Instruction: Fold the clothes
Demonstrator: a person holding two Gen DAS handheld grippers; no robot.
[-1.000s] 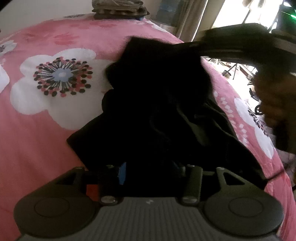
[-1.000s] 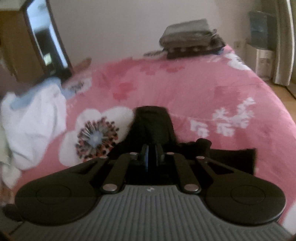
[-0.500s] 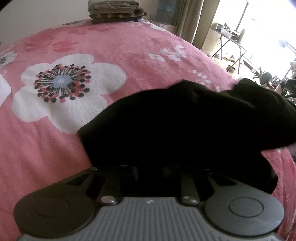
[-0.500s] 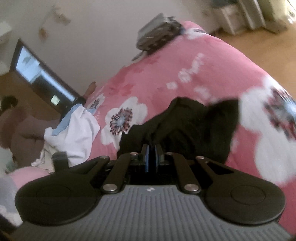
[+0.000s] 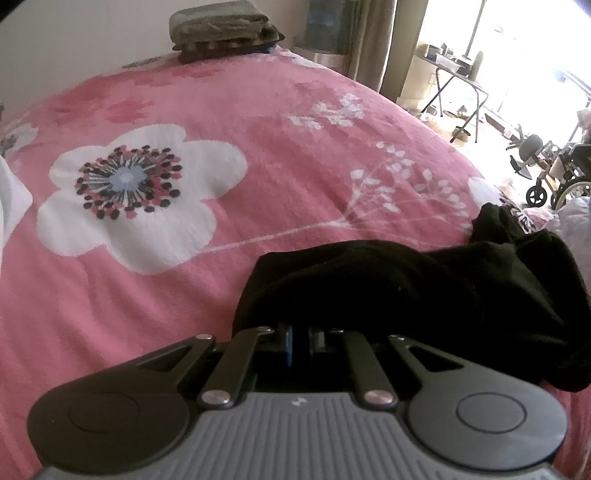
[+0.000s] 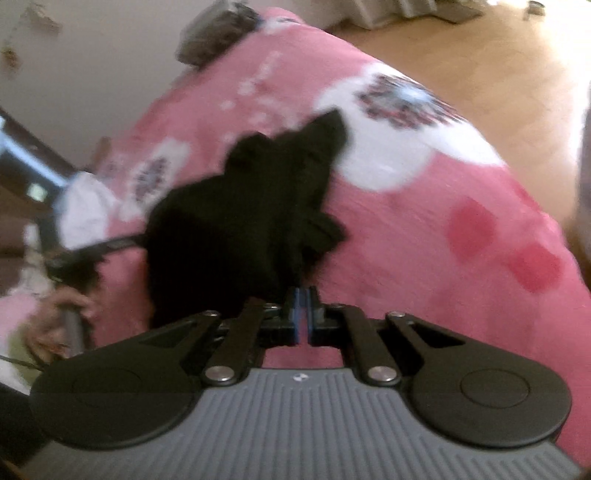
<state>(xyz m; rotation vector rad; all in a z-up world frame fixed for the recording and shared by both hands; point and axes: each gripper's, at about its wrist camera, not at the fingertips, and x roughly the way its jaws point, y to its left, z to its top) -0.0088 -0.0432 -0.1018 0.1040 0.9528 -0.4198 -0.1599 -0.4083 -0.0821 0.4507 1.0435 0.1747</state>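
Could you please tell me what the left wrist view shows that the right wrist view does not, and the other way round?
Only the left wrist view shows the left gripper, its jaws just closed with black cloth between them, a wheelchair and a folding table by the bright window. Only the right wrist view shows the right gripper shut on the cloth, a white garment, a hand and bare wooden floor. Both show the black garment on the pink floral blanket and the folded stack at its far end.
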